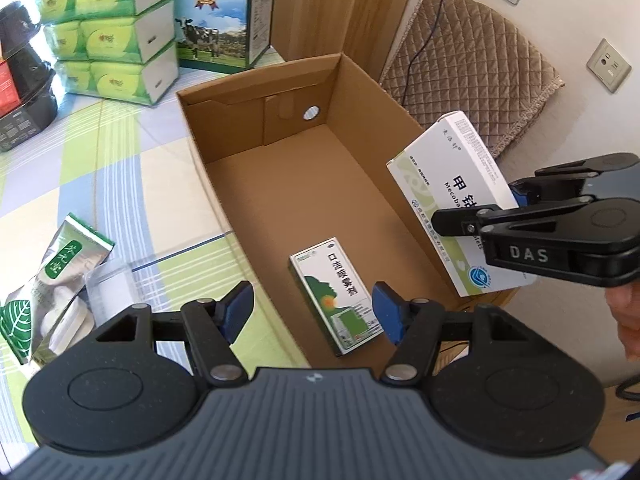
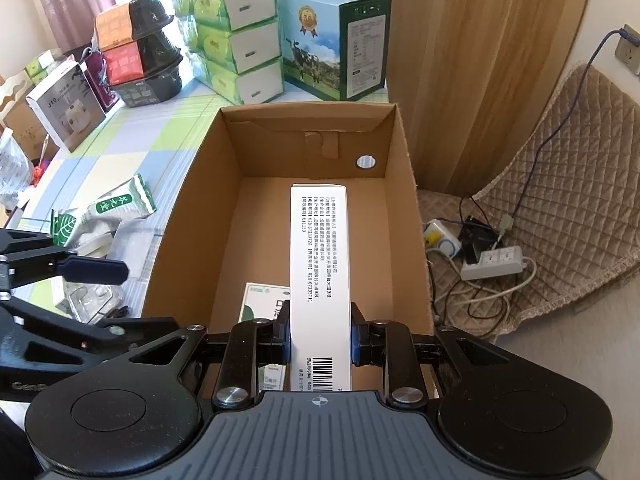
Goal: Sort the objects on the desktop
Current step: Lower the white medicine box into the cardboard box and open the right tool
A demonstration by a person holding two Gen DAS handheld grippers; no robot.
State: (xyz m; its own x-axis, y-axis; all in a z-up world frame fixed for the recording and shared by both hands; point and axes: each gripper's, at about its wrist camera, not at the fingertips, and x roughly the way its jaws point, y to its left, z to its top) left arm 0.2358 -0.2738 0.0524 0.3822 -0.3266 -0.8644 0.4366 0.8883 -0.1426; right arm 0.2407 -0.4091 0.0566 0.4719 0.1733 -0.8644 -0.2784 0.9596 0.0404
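Observation:
An open cardboard box [image 1: 224, 136] [image 2: 192, 184] stands on the checked table. On its floor lies a green-and-white medicine carton [image 1: 338, 294] [image 2: 256, 302]. My right gripper [image 2: 319, 340] [image 1: 476, 216] is shut on a long white medicine box [image 2: 318, 260] [image 1: 452, 184], held above the cardboard box's right side. My left gripper [image 1: 314, 308] is open over the near left wall of the cardboard box, with nothing between its blue pads; one finger [image 2: 92, 270] shows in the right wrist view. A silver-green pouch [image 1: 60, 264] [image 2: 108, 208] lies on the table left of the box.
Stacked green tissue packs [image 1: 112, 28] [image 2: 236, 40] and a milk carton box [image 1: 224, 16] [image 2: 336, 44] stand behind the cardboard box. Black bowls [image 2: 152, 56] and a white appliance box [image 2: 66, 108] sit far left. A quilted chair [image 1: 472, 64] [image 2: 560, 184] with a power strip [image 2: 492, 262] is on the right.

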